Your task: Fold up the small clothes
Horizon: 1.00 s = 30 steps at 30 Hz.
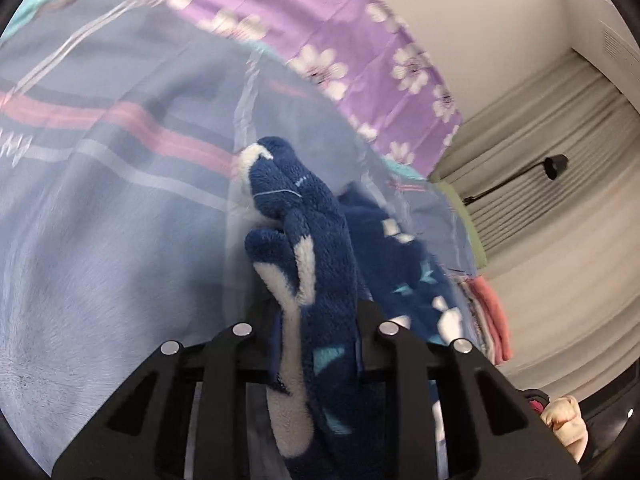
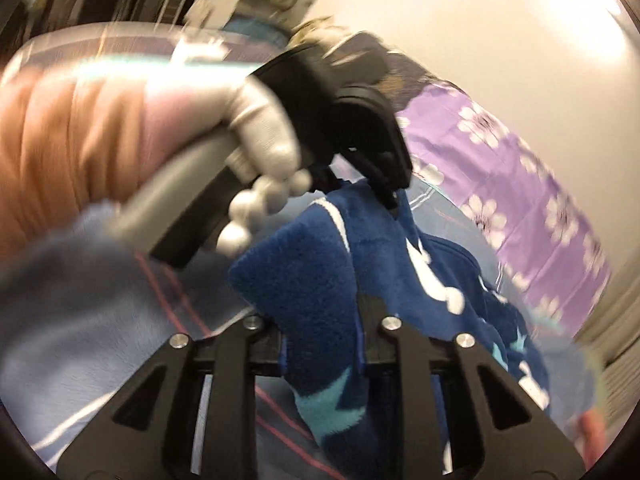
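Observation:
A small dark blue fleece garment (image 1: 320, 264) with white and teal shapes hangs between both grippers above the bed. My left gripper (image 1: 316, 320) is shut on one edge of it; its fingertips are hidden in the fleece. My right gripper (image 2: 320, 320) is shut on another edge of the same garment (image 2: 304, 280). In the right wrist view the left gripper (image 2: 384, 184) shows ahead, pinching the garment's top edge, held by a hand in a grey glove (image 2: 256, 128).
A pale blue bedsheet with pink and white stripes (image 1: 100, 160) lies beneath. A purple flowered cloth (image 1: 340, 40) lies at the far side. Folded pink fabric (image 1: 496, 320) sits at the bed's right edge. Grey curtains (image 1: 560, 220) and a wall stand beyond.

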Available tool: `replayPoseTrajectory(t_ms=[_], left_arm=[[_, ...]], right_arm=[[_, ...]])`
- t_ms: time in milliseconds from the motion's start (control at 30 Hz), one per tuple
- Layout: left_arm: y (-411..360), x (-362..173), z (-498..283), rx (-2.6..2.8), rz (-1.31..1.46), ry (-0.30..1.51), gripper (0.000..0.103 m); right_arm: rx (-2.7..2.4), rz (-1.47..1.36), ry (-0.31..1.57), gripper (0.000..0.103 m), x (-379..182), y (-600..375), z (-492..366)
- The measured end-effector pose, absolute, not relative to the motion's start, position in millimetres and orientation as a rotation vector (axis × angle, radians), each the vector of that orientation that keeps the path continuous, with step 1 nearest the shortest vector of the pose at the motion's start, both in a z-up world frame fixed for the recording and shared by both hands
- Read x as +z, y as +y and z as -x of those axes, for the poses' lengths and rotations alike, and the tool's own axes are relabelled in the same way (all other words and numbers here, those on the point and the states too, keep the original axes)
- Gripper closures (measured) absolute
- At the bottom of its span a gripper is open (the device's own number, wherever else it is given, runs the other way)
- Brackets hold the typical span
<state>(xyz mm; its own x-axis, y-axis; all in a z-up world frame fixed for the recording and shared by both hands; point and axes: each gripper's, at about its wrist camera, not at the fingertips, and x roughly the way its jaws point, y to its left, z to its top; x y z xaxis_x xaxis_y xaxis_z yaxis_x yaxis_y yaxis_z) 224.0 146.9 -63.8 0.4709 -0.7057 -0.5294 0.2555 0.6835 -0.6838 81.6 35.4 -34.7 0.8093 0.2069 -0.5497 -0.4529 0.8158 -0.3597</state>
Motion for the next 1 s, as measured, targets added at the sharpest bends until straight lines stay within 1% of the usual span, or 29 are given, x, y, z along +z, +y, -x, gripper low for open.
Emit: replayPoseTrajectory(t_ms=[100, 200, 267, 333, 433, 567, 633, 767, 867, 933, 1000], left_arm=[[119.2, -25.1, -218.5, -0.662, 0.511, 0.847, 0.077], [85.2, 8.8, -213.5, -0.697, 0.452, 0.812, 0.077], [60.9, 25.5, -212.9, -0.716, 0.41, 0.802, 0.077], [23.5, 41.6, -212.7, -0.726, 0.341, 0.806, 0.077], [-27.7, 51.7, -211.8, -0.749, 0.252, 0.823, 0.077], [-102.2, 48.8, -213.1, -0.795, 0.146, 0.865, 0.077], [-145.4, 37.4, -212.1, -0.812, 0.081, 0.897, 0.076], [-204.7, 7.2, -207.2, -0.82, -0.026, 0.957, 0.074], [-239.9, -16.8, -204.7, -0.814, -0.092, 0.986, 0.067], [-253.9, -29.5, -201.8, -0.811, -0.116, 0.974, 0.06], [-260.3, -32.7, -198.7, -0.829, -0.102, 0.959, 0.058]], right_arm=[[0.369, 0.359, 0.5, 0.082, -6.6, 5.1, -76.3], [0.37, 0.158, 0.477, 0.082, 27.6, -44.8, -72.3], [0.375, 0.056, 0.475, 0.082, 41.6, -72.3, -69.3], [0.373, -0.049, 0.475, 0.083, 50.2, -106.0, -67.5], [0.366, -0.211, 0.481, 0.083, 52.0, -160.2, -60.2], [0.351, -0.449, 0.502, 0.083, 36.5, -229.4, -43.0], [0.34, -0.577, 0.521, 0.083, 19.4, -264.3, -32.4], [0.325, -0.775, 0.565, 0.083, -19.2, -313.2, -16.0], [0.282, -0.839, 0.592, 0.083, -44.2, -333.7, -1.1], [0.263, -0.902, 0.616, 0.083, -63.0, -347.1, 2.3], [0.248, -0.961, 0.639, 0.083, -79.7, -358.0, 5.6]])
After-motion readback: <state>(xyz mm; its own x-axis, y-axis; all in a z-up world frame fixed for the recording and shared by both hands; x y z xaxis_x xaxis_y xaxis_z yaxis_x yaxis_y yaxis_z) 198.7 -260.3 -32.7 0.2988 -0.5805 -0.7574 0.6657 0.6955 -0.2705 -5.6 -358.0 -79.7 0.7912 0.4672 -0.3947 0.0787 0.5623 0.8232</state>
